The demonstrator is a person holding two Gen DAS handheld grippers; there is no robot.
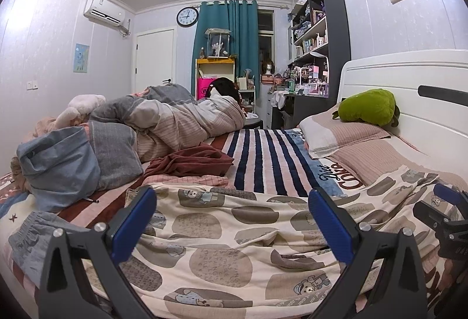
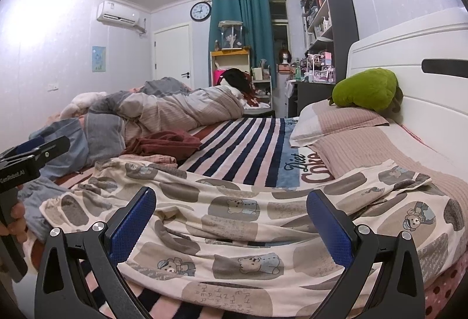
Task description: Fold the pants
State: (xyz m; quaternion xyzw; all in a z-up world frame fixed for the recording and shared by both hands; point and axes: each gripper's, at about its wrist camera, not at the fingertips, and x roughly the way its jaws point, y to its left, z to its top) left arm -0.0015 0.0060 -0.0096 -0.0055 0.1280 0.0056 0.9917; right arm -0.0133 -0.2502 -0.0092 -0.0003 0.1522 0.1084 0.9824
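Both claws spread wide, nothing pinched: left gripper and right gripper hover low over the bear-print pants, spread flat across the near edge of the bed. Risks: snagging the striped blanket underneath, or pinching only the top layer.

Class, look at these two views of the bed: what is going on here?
A person holds a gripper in each hand over bear-print pants spread flat across the bed. The left gripper and right gripper are both open, gripping nothing. The folding has not begun.
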